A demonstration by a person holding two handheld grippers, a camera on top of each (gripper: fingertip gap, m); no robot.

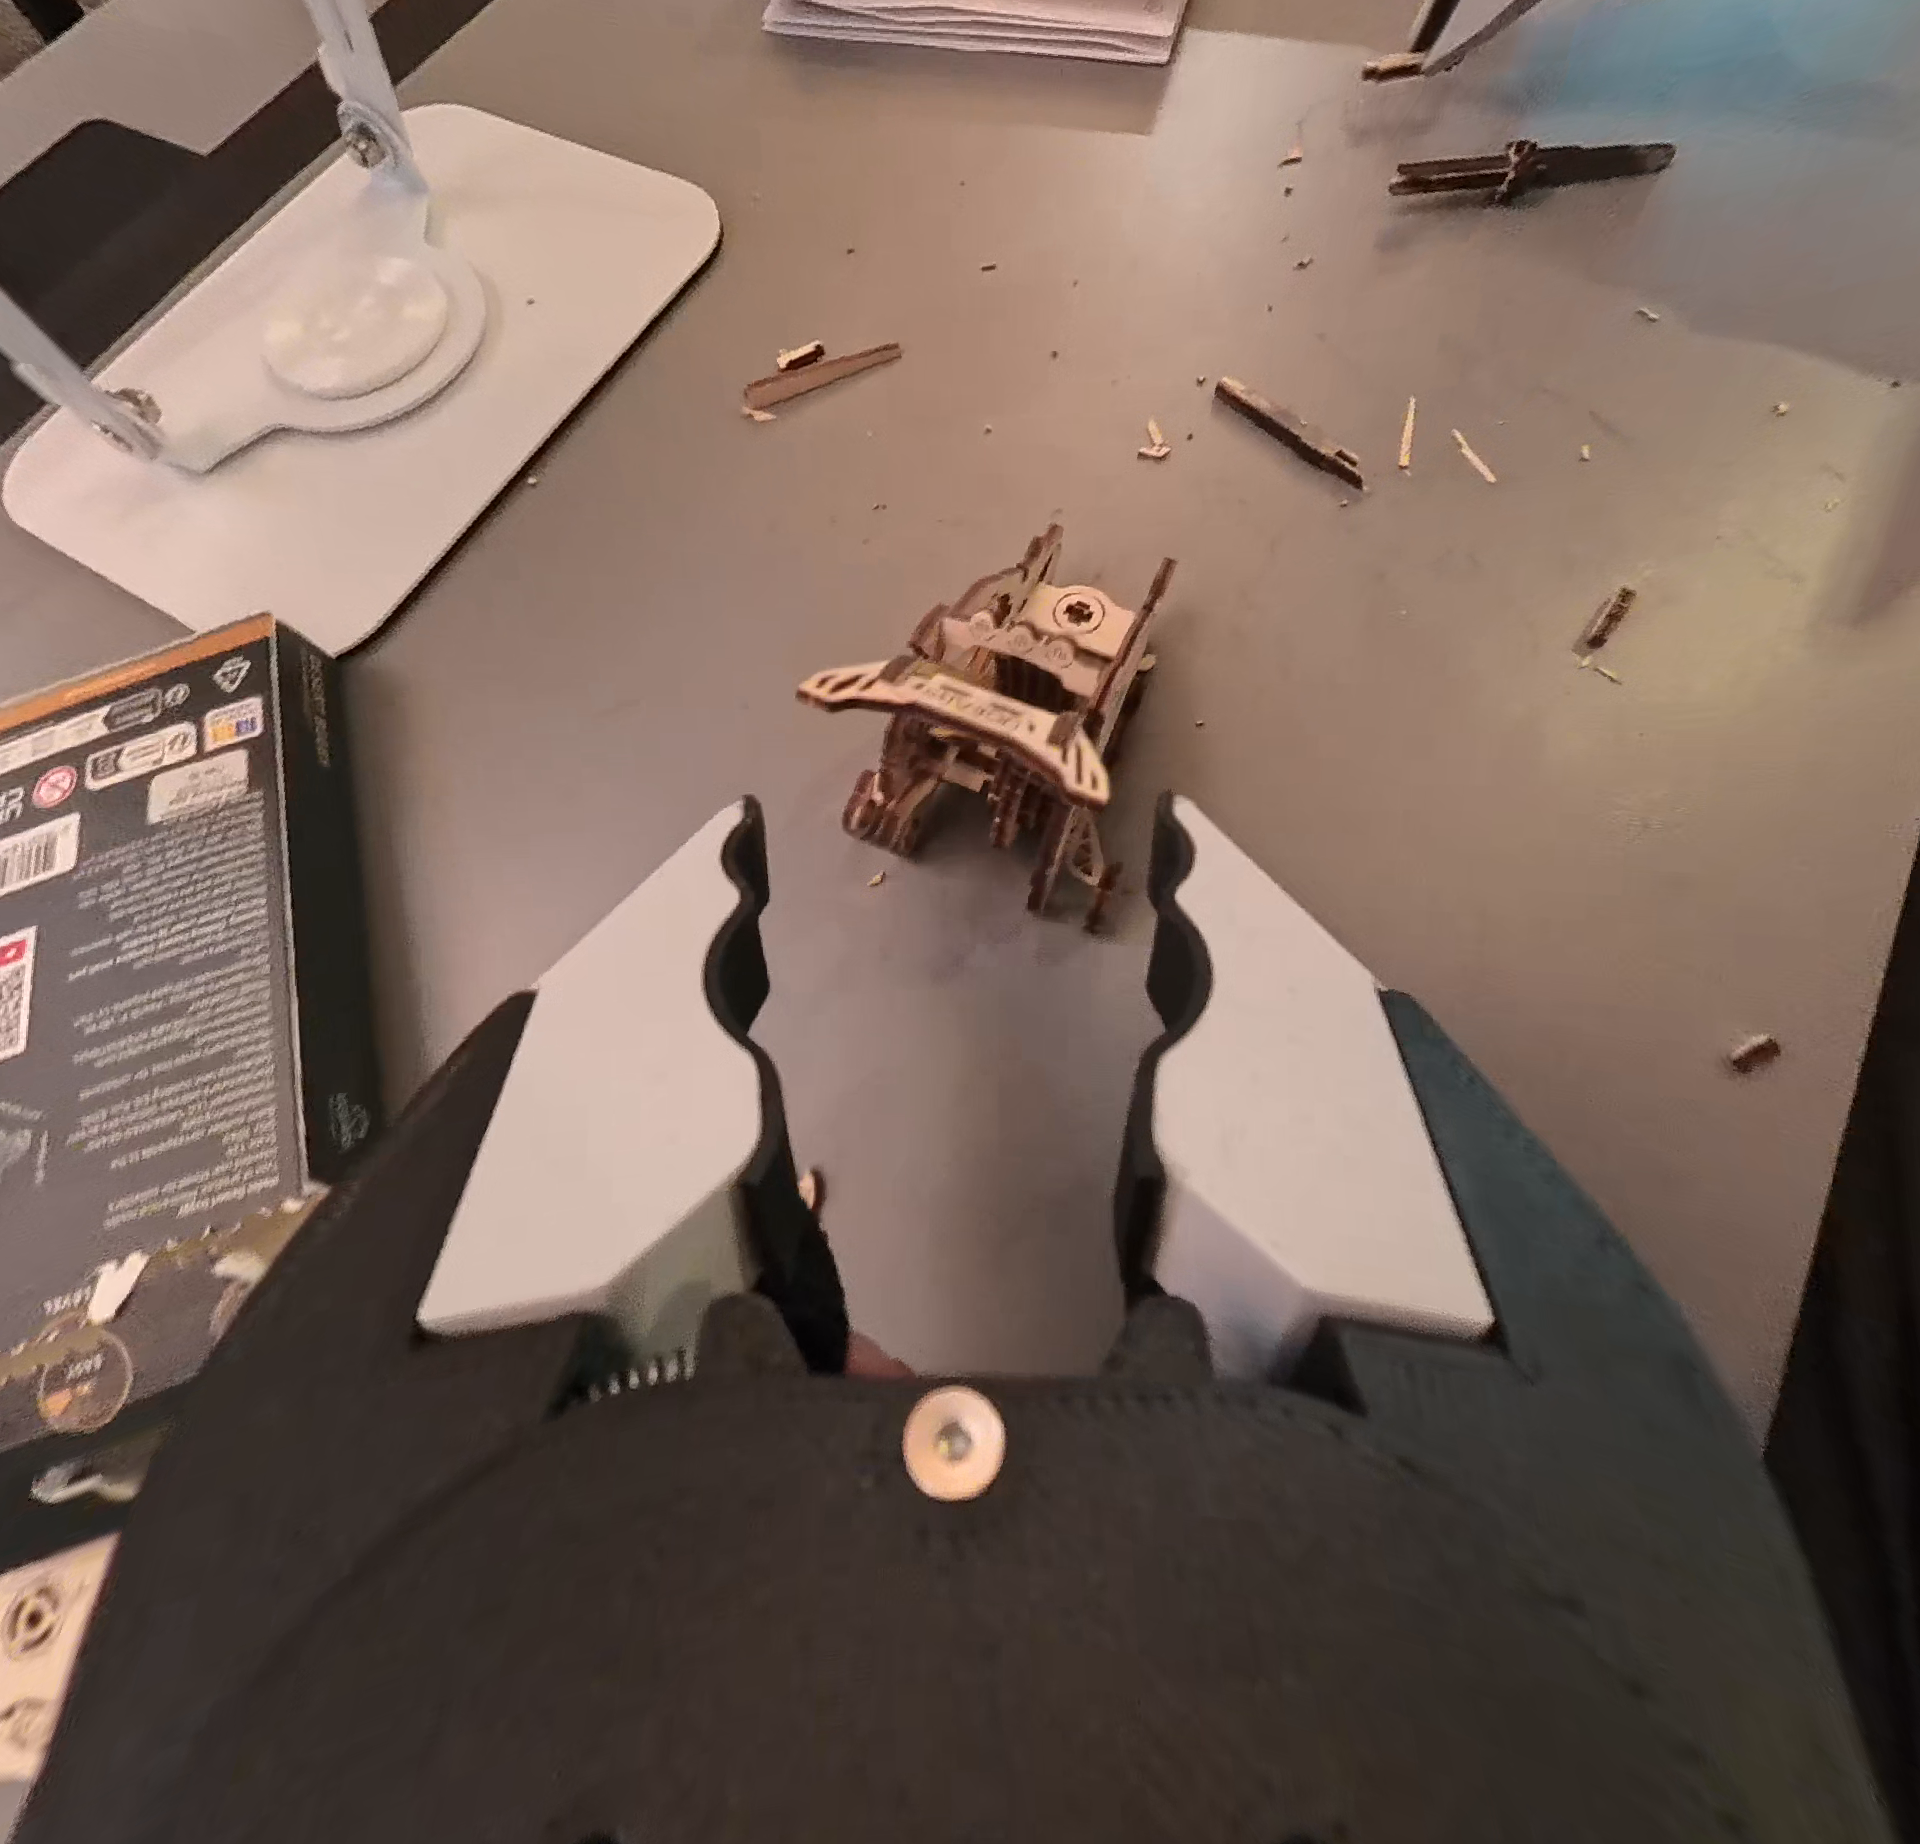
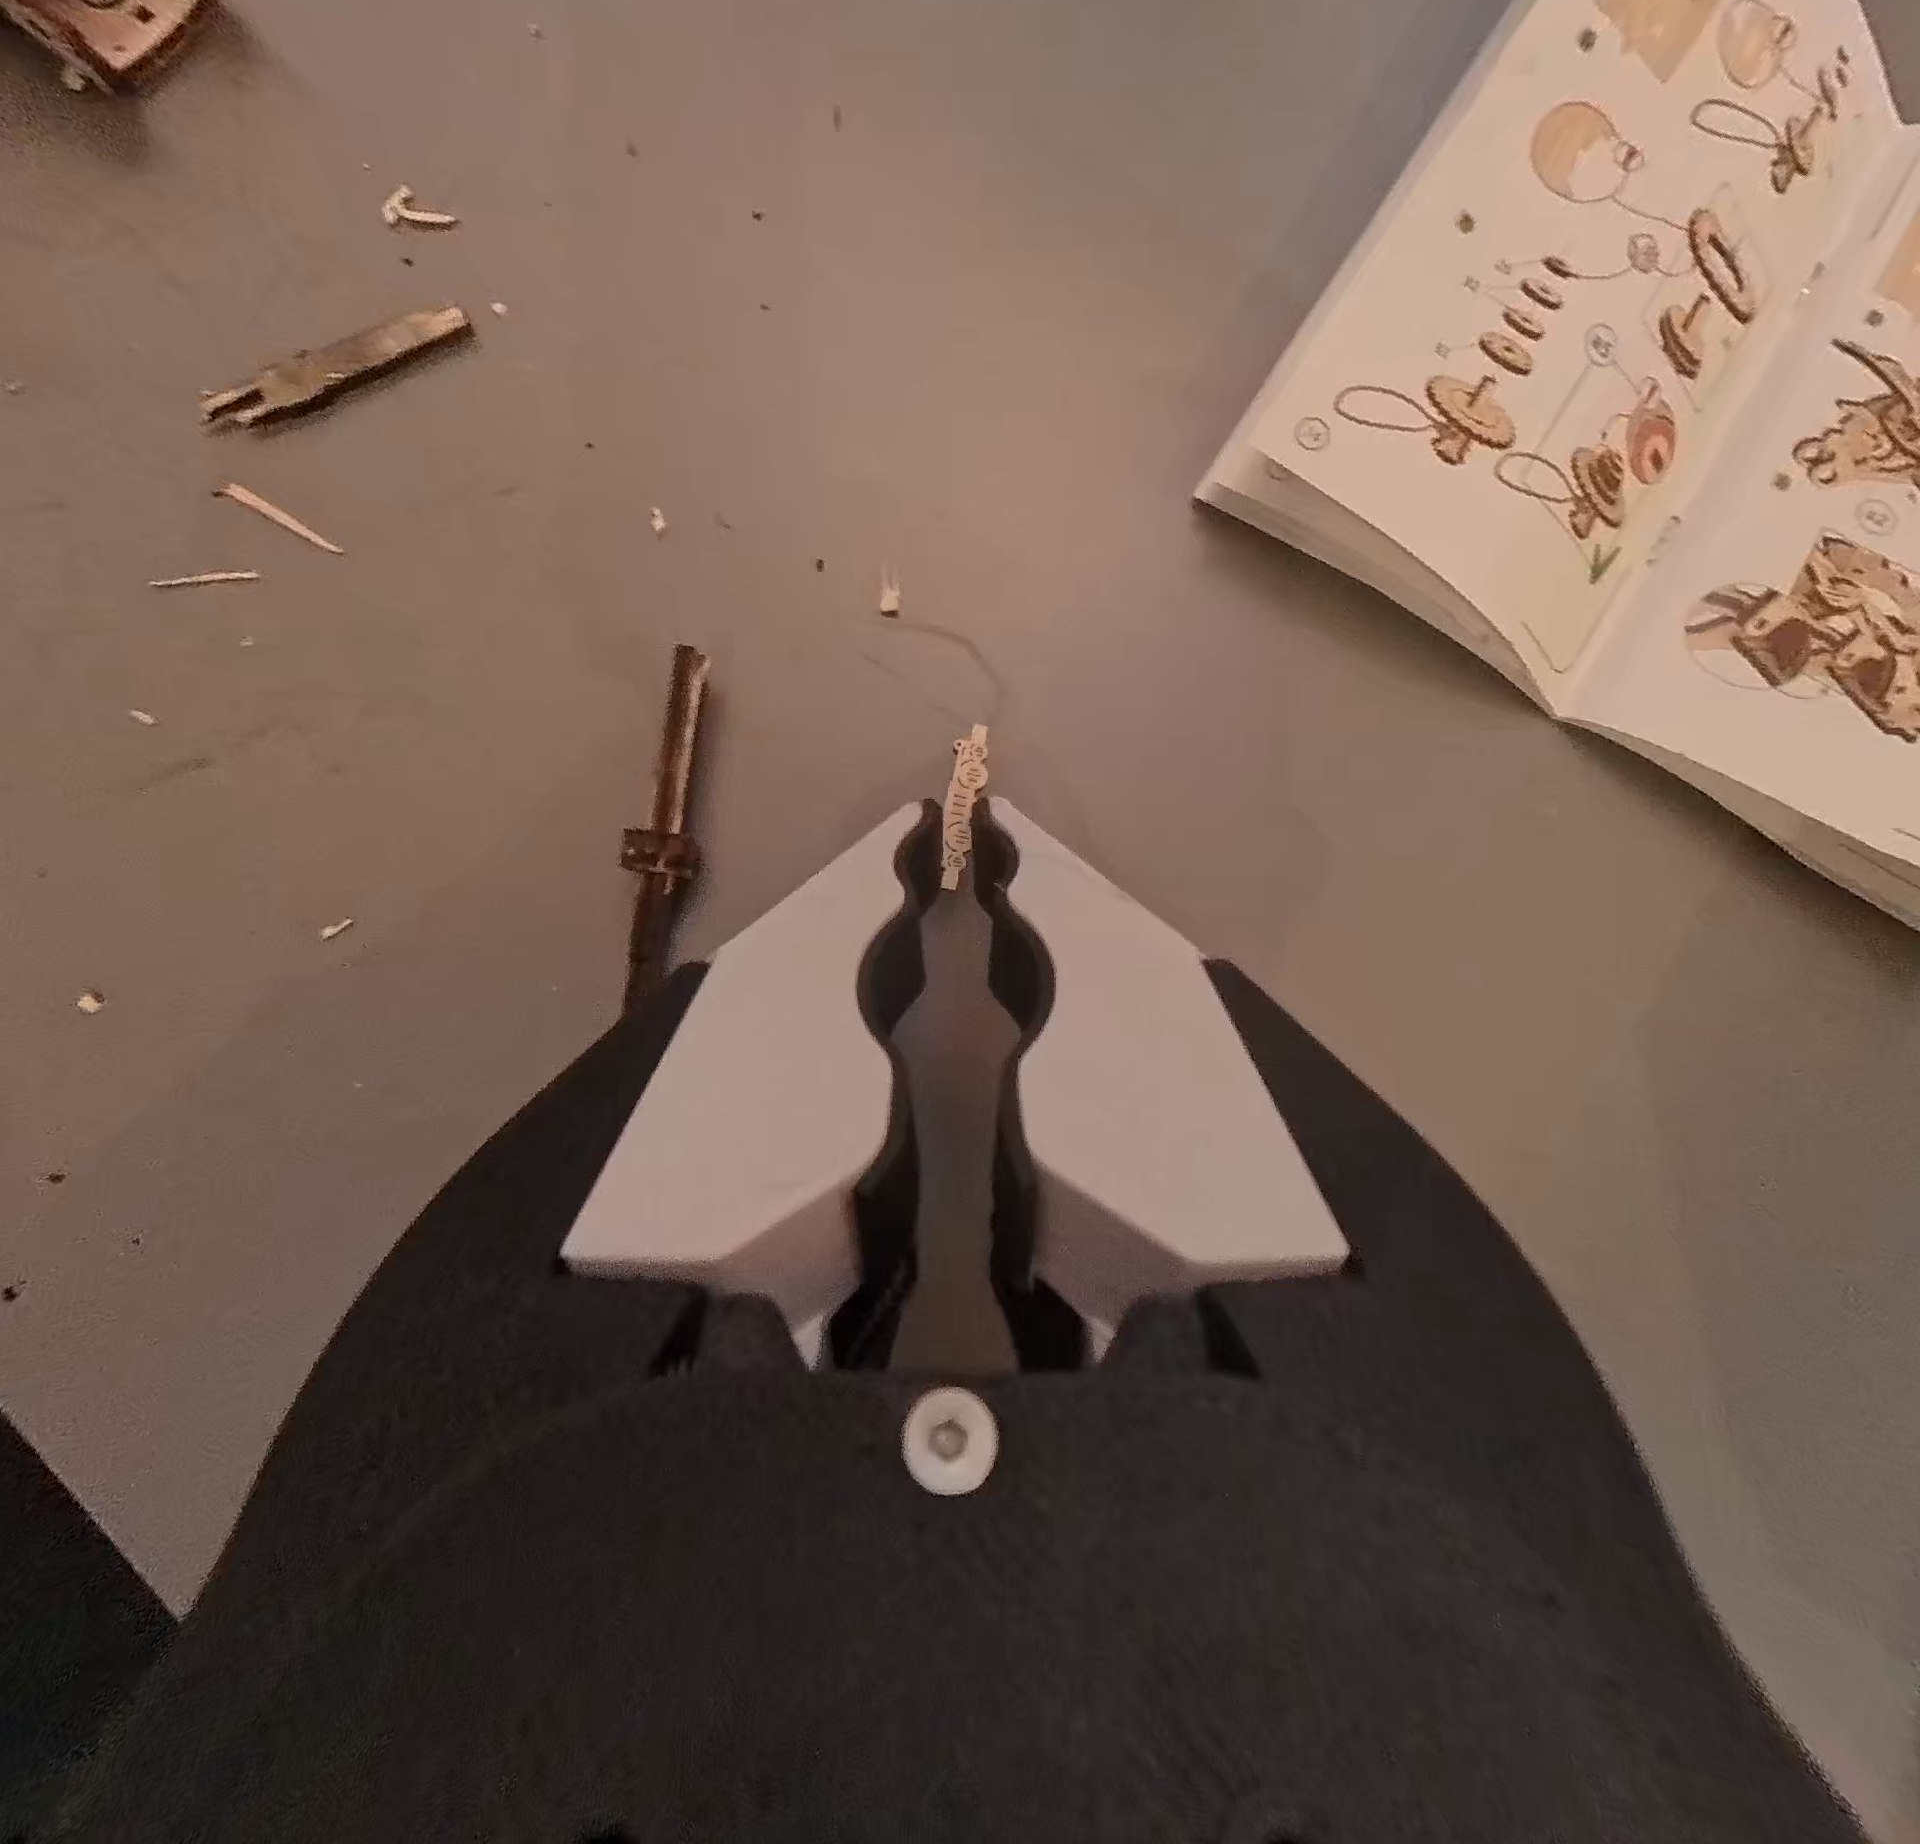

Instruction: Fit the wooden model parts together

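A partly built pale wooden model [image 1: 987, 724] stands on the grey table [image 1: 935, 236] just ahead of my left gripper [image 1: 958, 818]. The left jaws are wide open, the model's near end lies about level with the fingertips, and neither pad touches it. My right gripper [image 2: 961, 812] is shut on a small thin pale wooden strip [image 2: 968, 766] that sticks out past the fingertips, low over the table. In the left wrist view the right gripper [image 1: 1429, 59] shows at the top right. The model's corner shows at the top left of the right wrist view [image 2: 104, 7].
A white lamp base [image 1: 364, 340] and a black box [image 1: 156, 911] lie to the left. An open instruction booklet [image 2: 1610, 392] lies at the right. Dark wood offcuts [image 1: 1288, 433] [image 2: 665, 807] [image 2: 343, 366] and splinters are scattered about. The table edge [image 1: 1829, 1067] runs along the right. There is about 35 cm between the tips of the two grippers.
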